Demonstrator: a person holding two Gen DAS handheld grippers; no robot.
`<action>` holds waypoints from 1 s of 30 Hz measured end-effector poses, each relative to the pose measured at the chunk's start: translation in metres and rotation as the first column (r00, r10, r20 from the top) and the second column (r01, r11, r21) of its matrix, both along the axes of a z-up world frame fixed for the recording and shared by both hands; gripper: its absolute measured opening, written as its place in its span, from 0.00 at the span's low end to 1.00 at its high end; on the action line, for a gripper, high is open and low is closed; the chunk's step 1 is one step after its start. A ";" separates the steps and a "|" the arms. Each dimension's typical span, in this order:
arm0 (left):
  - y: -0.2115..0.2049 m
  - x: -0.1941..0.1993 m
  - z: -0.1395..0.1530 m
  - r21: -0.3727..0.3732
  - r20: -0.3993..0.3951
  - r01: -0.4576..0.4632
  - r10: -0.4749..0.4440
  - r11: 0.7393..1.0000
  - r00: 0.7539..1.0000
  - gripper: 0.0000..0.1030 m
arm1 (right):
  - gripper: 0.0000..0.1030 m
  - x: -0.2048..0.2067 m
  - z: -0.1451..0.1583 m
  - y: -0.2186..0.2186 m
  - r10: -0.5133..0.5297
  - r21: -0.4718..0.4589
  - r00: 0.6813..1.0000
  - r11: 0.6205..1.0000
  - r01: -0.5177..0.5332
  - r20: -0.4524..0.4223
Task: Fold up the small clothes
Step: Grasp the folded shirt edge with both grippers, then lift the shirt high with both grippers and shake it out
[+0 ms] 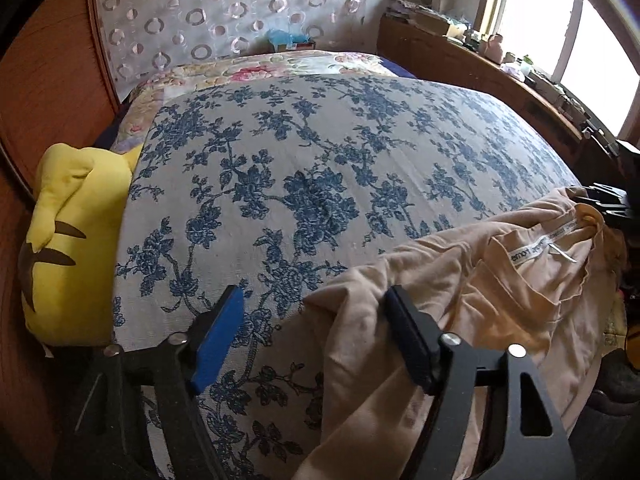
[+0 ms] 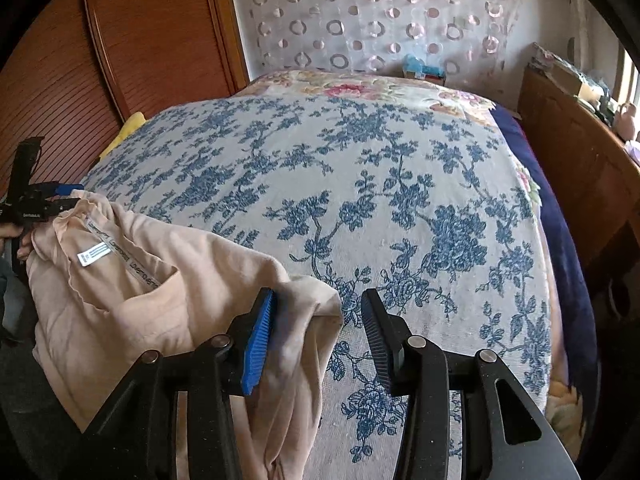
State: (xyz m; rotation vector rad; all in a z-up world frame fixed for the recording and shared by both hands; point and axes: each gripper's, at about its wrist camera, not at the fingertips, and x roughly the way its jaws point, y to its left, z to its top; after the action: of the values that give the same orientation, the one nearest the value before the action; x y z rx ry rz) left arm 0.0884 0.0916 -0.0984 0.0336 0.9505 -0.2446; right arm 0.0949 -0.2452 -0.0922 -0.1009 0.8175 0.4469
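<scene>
On the left, the left gripper [image 1: 312,336] stands open over the near edge of the bed [image 1: 320,152], the peach garment's [image 1: 460,320] shoulder corner draped between its pads, not pinched. The garment runs crosswise along that edge, collar label up. On the right, the right gripper [image 2: 318,340] is likewise open astride the opposite corner. Each hand has its own end within reach.

Each black claw [image 1: 312,308] [image 2: 318,316] has one blue ribbed pad, one black, silver screws
</scene>
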 end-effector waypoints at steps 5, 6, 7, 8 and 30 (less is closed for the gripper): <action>-0.007 -0.006 0.002 -0.038 0.002 0.042 -0.042 0.998 0.999 0.34 | 0.50 0.000 -0.002 0.004 0.011 0.000 1.000 1.000 -0.011 0.007; -0.009 -0.008 0.002 -0.048 0.006 0.049 -0.049 0.998 0.999 0.27 | 0.50 -0.001 -0.002 0.005 0.021 0.000 1.000 1.000 -0.021 0.009; -0.009 -0.009 0.003 -0.053 0.009 0.048 -0.048 0.997 0.999 0.21 | 0.50 -0.002 -0.002 0.007 0.032 -0.002 0.999 0.999 -0.032 0.011; -0.010 -0.011 0.003 -0.060 0.013 0.042 -0.041 0.997 0.999 0.18 | 0.50 -0.004 -0.003 0.009 0.042 -0.006 0.999 0.999 -0.042 0.014; -0.014 -0.111 0.222 -0.210 0.568 0.054 0.077 0.976 0.819 0.08 | 0.06 -0.123 0.181 -0.035 0.098 0.161 0.900 0.970 -0.181 0.424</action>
State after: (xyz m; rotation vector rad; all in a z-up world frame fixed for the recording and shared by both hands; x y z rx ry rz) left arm -0.0225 0.0779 0.1235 -0.0975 0.3116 -0.3040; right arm -0.0285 -0.2801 0.0887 -0.0673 0.3443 0.6160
